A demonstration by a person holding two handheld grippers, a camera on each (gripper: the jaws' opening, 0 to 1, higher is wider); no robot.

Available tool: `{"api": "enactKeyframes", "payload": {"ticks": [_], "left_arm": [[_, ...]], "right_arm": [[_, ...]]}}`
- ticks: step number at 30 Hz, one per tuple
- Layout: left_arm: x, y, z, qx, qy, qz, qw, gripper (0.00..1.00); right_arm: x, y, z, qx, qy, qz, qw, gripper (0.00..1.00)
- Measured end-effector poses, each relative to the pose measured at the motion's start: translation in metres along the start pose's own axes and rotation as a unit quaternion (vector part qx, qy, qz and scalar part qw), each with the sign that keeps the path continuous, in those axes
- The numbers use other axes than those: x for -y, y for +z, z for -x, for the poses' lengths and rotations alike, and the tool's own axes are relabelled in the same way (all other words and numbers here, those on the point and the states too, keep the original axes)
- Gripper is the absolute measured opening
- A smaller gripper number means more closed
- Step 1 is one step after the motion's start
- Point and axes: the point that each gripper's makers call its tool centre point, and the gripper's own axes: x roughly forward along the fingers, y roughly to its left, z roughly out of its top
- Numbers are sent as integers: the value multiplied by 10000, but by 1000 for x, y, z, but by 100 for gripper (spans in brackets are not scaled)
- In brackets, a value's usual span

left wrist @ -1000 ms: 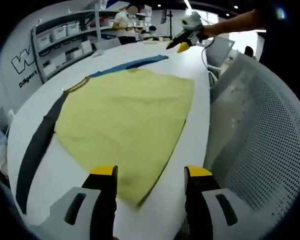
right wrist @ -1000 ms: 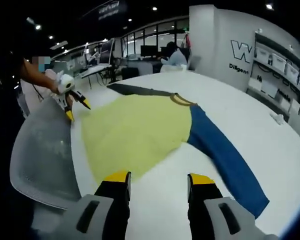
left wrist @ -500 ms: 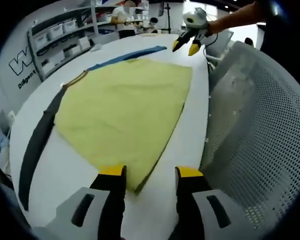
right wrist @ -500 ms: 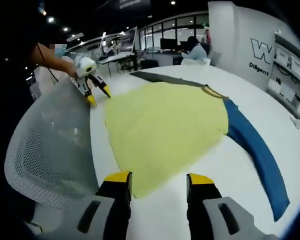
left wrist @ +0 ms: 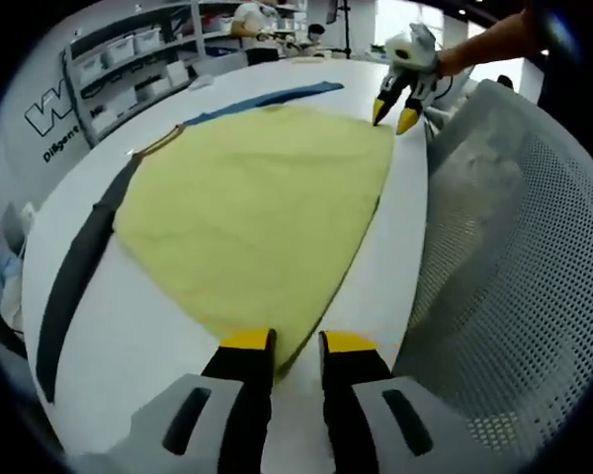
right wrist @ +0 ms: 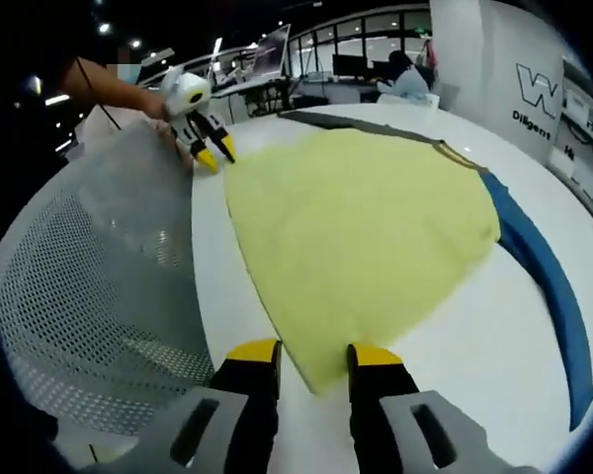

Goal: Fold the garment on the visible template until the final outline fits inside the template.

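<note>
Narrowly parted left gripper (left wrist: pixel 296 343) and right gripper (right wrist: pixel 313 353) straddle near corners of the yellow garment (left wrist: pixel 252 207) (unfolded); pinching comes next.

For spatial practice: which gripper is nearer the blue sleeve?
Right. The right gripper is at the hem corner nearest the blue sleeve; the left gripper at the far corner.
</note>
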Motion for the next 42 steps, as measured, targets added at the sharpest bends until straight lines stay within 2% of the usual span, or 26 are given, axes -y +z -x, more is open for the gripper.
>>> {"api": "enactKeyframes", "payload": {"ticks": [2, 5, 8, 13, 15, 17, 19, 21, 24, 27, 30, 34, 39, 42], "left_arm": [[-3, 0, 0, -23, 7, 79, 10000, 6], [-5, 0, 1, -74, -40, 219, 9997, 5], [-3, -1, 1, -180, -99, 194, 9996, 4], [0, -5, 4, -311, -237, 305, 9988, 3], [1, -7, 6, -358, -307, 512, 9976, 2], [2, -7, 5, -352, -326, 541, 9974, 2], [2, -7, 5, -335, -328, 511, 9976, 2], [3, -6, 6, -278, -352, 543, 9975, 3], [1, -4, 9, -54, -342, 627, 9974, 8], [-7, 3, 16, 306, -151, 593, 9977, 21], [-19, 4, 23, 499, 52, 727, 9961, 33], [-41, 4, 32, 712, 401, 870, 9928, 37], [-78, -4, 42, 830, 926, 1217, 9847, 47], [-105, -8, 49, 963, 1293, 1563, 9745, 52]], "right_arm": [[-3, -7, 4, -227, 21, -452, 9987, 16], [-9, -8, 7, -301, 85, -372, 9988, 8], [-17, -9, 8, -343, 195, -410, 9984, 11], [-25, -11, 7, -457, 321, -356, 9978, 8], [-22, -13, 7, -552, 292, -163, 9979, 5], [-19, -11, 6, -560, 299, -225, 9977, 3], [-17, -10, 5, -571, 296, -251, 9976, 7], [-15, -6, 5, -550, 274, -250, 9978, 16], [-13, 5, 6, -357, 252, -300, 9986, 18], [-8, 14, 6, -217, 168, -320, 9991, 27], [-4, 22, 8, -53, 107, -392, 9992, 35], [4, 29, 12, 102, -17, -434, 9990, 46], [16, 37, 18, 278, -223, -534, 9979, 57], [22, 42, 22, 384, -343, -585, 9970, 62]]}}
